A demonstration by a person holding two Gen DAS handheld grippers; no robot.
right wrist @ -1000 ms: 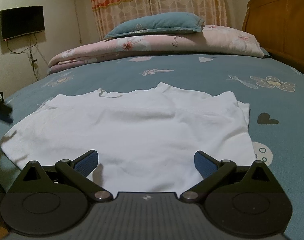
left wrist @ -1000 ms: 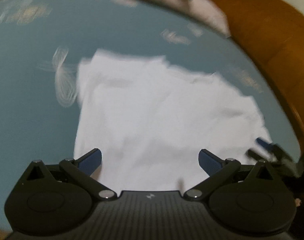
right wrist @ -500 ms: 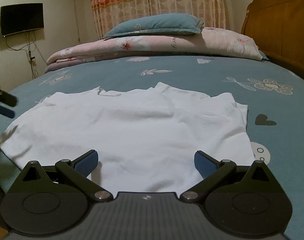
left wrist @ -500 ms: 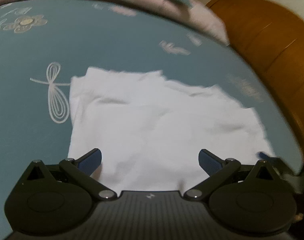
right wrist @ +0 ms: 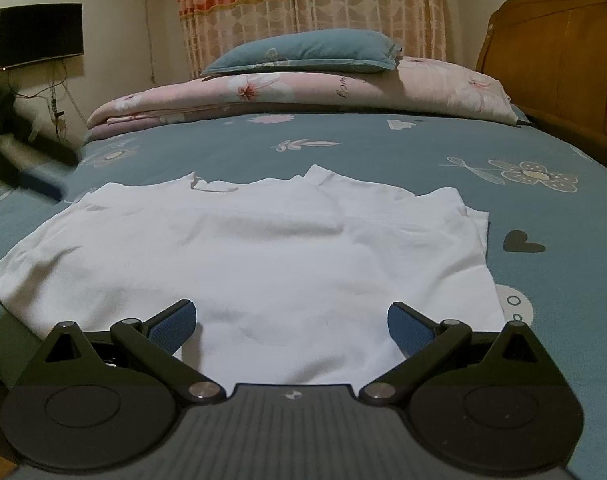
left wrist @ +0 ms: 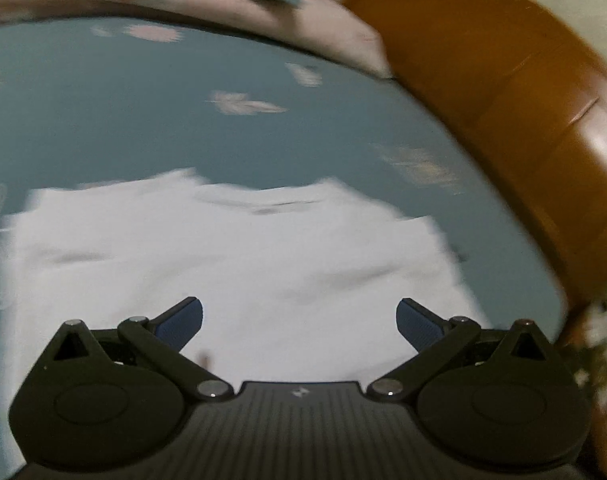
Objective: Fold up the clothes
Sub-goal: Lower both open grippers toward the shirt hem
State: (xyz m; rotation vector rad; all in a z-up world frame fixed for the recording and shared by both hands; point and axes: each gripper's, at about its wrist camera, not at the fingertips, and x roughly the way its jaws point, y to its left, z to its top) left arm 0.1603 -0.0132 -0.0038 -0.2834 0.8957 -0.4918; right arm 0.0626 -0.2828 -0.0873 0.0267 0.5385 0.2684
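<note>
A white T-shirt (right wrist: 255, 256) lies flat on the blue bedsheet (right wrist: 383, 152), partly folded, with its neckline at the far edge. My right gripper (right wrist: 291, 326) is open just above the shirt's near hem, nothing between its blue pads. The left wrist view is blurred by motion; it shows the same white T-shirt (left wrist: 239, 256) spread below my left gripper (left wrist: 299, 322), which is open and holds nothing. Neither gripper touches the cloth as far as I can see.
A folded pink floral quilt (right wrist: 303, 92) with a teal pillow (right wrist: 303, 54) on top lies at the bed's far end. A wooden headboard (right wrist: 559, 60) rises on the right. A wall TV (right wrist: 39, 34) and curtains (right wrist: 311, 4) stand behind.
The left gripper's view has swung, so the shirt now sits more squarely below it and the headboard fills more of the right. The right gripper has barely moved.
</note>
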